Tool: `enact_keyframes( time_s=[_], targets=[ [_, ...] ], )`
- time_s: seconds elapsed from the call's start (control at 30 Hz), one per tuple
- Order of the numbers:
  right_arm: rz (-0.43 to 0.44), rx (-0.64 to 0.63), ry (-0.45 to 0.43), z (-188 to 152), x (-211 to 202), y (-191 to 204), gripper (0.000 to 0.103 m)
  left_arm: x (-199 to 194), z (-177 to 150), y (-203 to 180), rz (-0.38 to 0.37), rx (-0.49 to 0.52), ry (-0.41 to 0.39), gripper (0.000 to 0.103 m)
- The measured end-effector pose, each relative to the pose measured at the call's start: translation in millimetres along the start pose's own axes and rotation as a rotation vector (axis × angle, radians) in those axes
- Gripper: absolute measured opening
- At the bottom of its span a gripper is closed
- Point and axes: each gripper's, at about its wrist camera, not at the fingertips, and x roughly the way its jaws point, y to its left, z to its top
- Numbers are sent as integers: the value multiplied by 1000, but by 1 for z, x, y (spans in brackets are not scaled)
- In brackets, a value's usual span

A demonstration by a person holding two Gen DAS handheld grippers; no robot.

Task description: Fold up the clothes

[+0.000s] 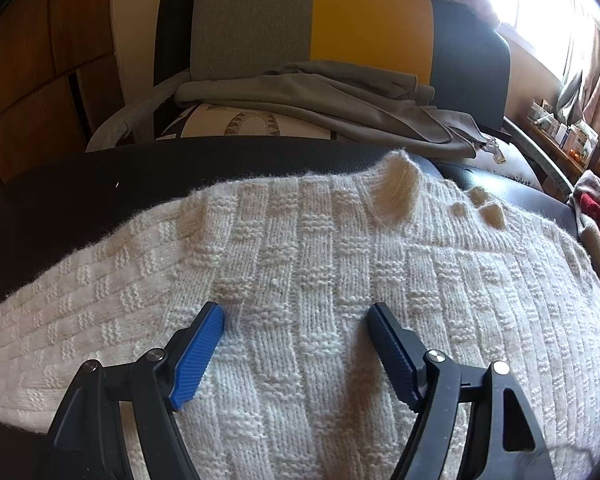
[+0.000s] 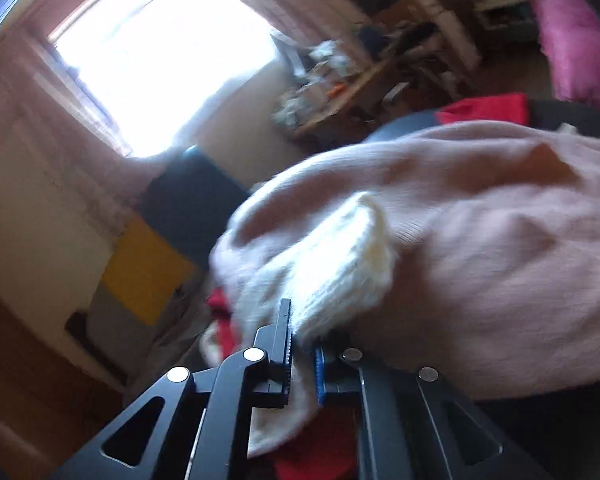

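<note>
A cream knitted sweater point(image 1: 300, 280) with a block pattern lies spread over a black leather surface point(image 1: 100, 184). My left gripper point(image 1: 296, 316) hovers just over its middle, open, blue pads wide apart with nothing between them. In the blurred right wrist view, my right gripper point(image 2: 302, 344) is shut on a ribbed edge of the cream sweater point(image 2: 340, 264), lifted in the air; the rest of the knit point(image 2: 480, 260) drapes to the right.
A grey garment point(image 1: 320, 100) lies on a patterned cushion point(image 1: 252, 124) against a grey and yellow chair back point(image 1: 312, 24). Red clothing point(image 1: 598, 220) sits at the right edge. A cluttered desk point(image 2: 340, 92) and a bright window point(image 2: 160, 60) stand behind.
</note>
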Motion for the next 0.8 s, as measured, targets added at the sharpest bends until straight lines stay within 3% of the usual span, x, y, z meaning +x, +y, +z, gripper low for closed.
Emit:
enact_keyframes(
  time_s=[0.07, 0.13, 0.23, 0.33, 0.4, 0.43, 0.5, 0.53, 0.67, 0.8],
  targets=[
    [34, -50, 34, -3, 12, 27, 10, -3, 6, 1, -14, -59, 45, 70],
    [74, -94, 76, -16, 24, 55, 10, -16, 11, -3, -165, -173, 73, 67],
    [98, -204, 175, -48, 56, 101, 10, -28, 11, -49, -348, -120, 128, 67],
    [54, -297, 245, -79, 88, 129, 11, -40, 11, -94, -530, -67, 182, 67],
    [1, -293, 281, -92, 105, 127, 16, -48, 11, -125, -651, -30, 218, 68],
    [-18, -280, 300, -97, 112, 124, 20, -52, 11, -140, -712, -12, 236, 68],
    [33, -242, 376, -105, 120, 115, 70, -51, 6, -173, -804, 3, 296, 68],
    [52, -245, 376, -106, 116, 111, 74, -48, 3, -189, -846, 2, 333, 68],
    [129, -263, 386, -99, 95, 99, 74, -26, -8, -245, -912, -40, 467, 69],
    [162, -258, 378, -94, 66, 77, 81, -7, -10, -288, -926, -63, 507, 69]
  ],
)
